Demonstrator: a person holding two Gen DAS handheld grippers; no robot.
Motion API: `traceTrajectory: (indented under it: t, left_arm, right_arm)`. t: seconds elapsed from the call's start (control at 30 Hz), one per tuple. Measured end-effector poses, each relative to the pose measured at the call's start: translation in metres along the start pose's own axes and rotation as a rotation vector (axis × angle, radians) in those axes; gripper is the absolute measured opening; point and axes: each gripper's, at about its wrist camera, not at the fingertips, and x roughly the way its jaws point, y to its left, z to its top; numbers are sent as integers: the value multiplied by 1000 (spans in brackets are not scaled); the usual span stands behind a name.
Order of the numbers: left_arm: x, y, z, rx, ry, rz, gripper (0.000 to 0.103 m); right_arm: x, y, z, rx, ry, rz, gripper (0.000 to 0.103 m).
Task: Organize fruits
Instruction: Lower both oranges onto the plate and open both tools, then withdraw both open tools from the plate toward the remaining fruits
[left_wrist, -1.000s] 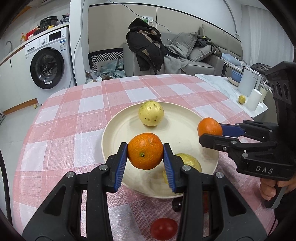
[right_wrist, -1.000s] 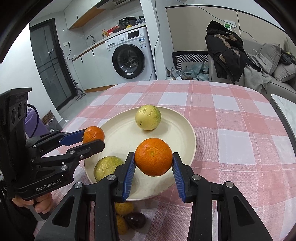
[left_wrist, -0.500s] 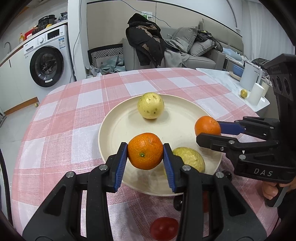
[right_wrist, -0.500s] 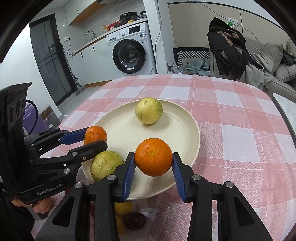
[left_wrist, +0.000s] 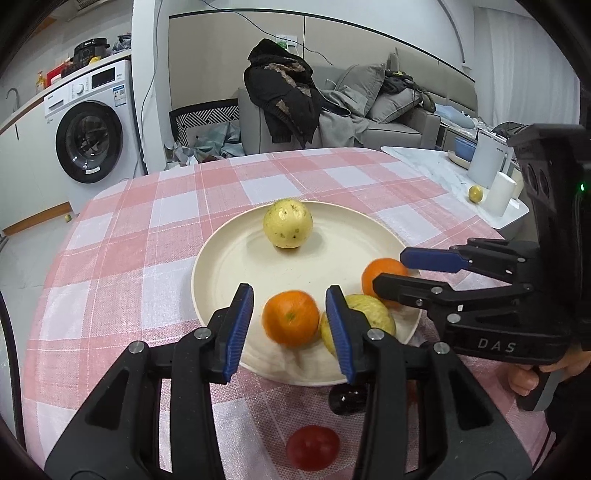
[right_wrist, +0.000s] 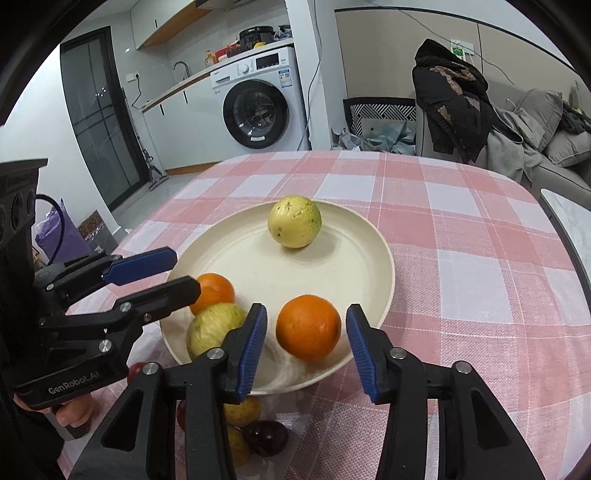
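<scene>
Both sets of jaws are released: the left gripper (left_wrist: 290, 326) flanks one orange (left_wrist: 290, 318) and the right gripper (right_wrist: 306, 341) another orange (right_wrist: 308, 326), both lying on the cream plate (left_wrist: 236, 258).

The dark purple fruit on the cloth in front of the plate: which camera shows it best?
The right wrist view: the dark purple fruit lies mostly exposed below the plate. In the left wrist view a gripper finger hides half.

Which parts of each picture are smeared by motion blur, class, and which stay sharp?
Left wrist view: the orange between the open left gripper is smeared, as is the plate surface below it; the far yellow fruit is crisp. Right wrist view: the plate beneath the right-hand orange is streaked; the washing machine is sharp.
</scene>
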Motion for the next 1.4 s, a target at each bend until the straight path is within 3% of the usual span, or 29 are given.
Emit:
traceTrajectory:
  t: [0.07,0.13,0.2,0.27,0.37,0.5,0.57,1.4]
  left_arm:
    - [-2,-1,-1,5,3,4,41]
    - [-4,-2,-1,7,4,7,43]
    - [-7,-3,-2,8,0,23,60]
    - [-13,-3,-2,7,-23,40,68]
    - [-22,-2,-1,4,-44,55,83]
    - [-34,1,-3,-9,-58,49,92]
    - [-40,2,-6,-15,-64,52,101]
    - [-84,-7,-45,24,-37,47,102]
  right_arm:
    - [-3,-1,1,6,-11,-2,50]
    - [-6,-3,1,15,-20,-9,63]
    - [-8,-5,1,20,-29,-13,70]
    - [-9,-5,1,15,-29,-23,74]
    - [-12,-4,-1,5,-38,-29,89]
    - [-17,-3,-2,-1,-46,-17,103]
    - [-19,-2,-4,-11,-49,-15,103]
    - [-37,9,-30,-79,-10,-42,103]
